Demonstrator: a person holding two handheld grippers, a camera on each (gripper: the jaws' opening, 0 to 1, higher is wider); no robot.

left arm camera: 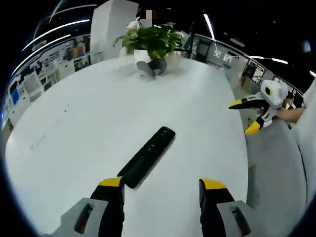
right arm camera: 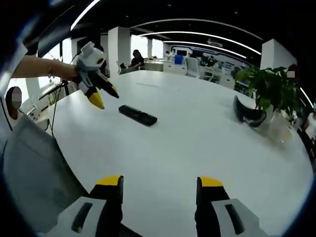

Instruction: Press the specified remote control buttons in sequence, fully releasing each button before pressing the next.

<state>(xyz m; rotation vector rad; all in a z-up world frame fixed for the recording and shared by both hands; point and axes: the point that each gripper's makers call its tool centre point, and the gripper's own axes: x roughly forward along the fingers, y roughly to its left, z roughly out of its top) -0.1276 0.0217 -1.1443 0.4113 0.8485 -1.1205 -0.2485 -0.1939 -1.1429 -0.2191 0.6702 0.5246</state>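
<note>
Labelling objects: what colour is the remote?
Black remote, clearest in the left gripper view.

Bright ceiling strip lights point(right arm camera: 197, 22) wash the white table point(left arm camera: 98, 123) evenly (edges bend, slightly soft).

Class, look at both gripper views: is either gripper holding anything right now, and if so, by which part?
Nothing is held. The left gripper and right gripper are both open and empty; the remote control lies untouched on the white table.
</note>
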